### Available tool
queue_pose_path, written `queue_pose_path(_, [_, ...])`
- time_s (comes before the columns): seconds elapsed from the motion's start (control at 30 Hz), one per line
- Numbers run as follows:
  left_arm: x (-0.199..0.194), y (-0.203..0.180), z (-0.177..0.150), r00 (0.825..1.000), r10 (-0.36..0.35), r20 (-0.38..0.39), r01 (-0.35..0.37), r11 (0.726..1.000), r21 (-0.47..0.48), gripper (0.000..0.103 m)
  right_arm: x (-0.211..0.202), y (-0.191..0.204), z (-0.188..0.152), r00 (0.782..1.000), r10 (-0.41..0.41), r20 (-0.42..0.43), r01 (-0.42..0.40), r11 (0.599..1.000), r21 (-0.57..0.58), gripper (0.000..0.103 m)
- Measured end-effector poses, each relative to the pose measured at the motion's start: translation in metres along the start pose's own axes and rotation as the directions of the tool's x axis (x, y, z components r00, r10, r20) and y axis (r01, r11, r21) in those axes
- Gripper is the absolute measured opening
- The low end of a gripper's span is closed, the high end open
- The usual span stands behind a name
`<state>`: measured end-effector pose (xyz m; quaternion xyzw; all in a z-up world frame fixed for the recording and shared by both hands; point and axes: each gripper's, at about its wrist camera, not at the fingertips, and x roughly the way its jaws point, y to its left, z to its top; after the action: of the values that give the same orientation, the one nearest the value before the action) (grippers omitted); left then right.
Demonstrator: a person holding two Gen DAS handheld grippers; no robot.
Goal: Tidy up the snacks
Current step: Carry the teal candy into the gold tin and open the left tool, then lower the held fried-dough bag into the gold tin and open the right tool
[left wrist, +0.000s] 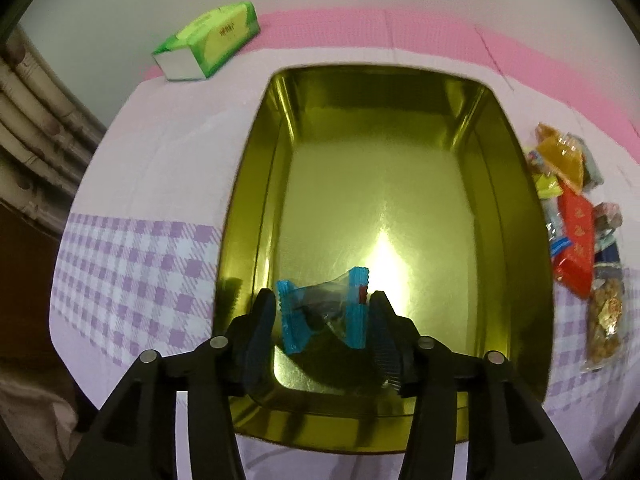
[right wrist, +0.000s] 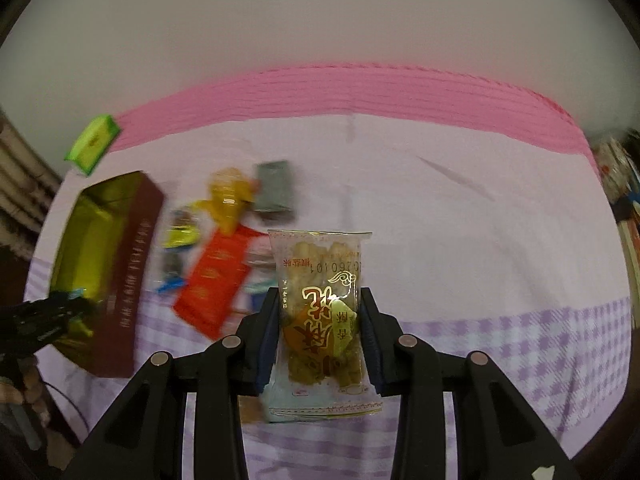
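A gold-lined rectangular tin (left wrist: 516,200) lies below my left gripper (left wrist: 323,312). A small blue-edged clear candy packet (left wrist: 320,312) sits between the fingers, low over the tin's near end. Slim gaps show on both sides, so the jaws stand open around it. In the right wrist view my right gripper (right wrist: 319,316) is shut on a clear packet of golden fried snack (right wrist: 320,264), held upright above the cloth. The tin (right wrist: 128,264), maroon outside, is at the left there, with the left gripper (right wrist: 52,312) over it.
A heap of loose snacks (left wrist: 572,216) lies right of the tin, among them a red packet (right wrist: 216,280) and a yellow one (right wrist: 228,196). A green tissue box (left wrist: 208,42) stands at the far left. The table carries a pink and lilac-check cloth (right wrist: 520,352).
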<state>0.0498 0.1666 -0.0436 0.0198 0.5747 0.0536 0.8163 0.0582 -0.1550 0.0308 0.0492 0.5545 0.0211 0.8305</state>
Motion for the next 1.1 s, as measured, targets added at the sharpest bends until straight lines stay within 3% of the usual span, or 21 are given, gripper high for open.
queue_pose_path(0.3, [-0.039,0.022,-0.006,0.986,0.086,0.146,-0.076,0.994,-0.077,0.058,0.008,0.086,0.011,0.989,0.150,-0.022,-0.151,0.984,-0.099,0.034])
queue_pose_path(0.57, [-0.047,0.054,-0.020,0.978,0.138,0.156,-0.113,0.981,-0.158,0.059,0.016,0.156,0.013,0.972,0.230,-0.047,-0.235,0.957,-0.171,0.034])
queue_pose_path(1.1, [-0.039,0.101,-0.032,0.977,0.183,0.109,-0.142,0.942,-0.304,0.060,0.057,0.220,-0.005,0.970,0.201,-0.138,-0.231,0.939,-0.256,0.034])
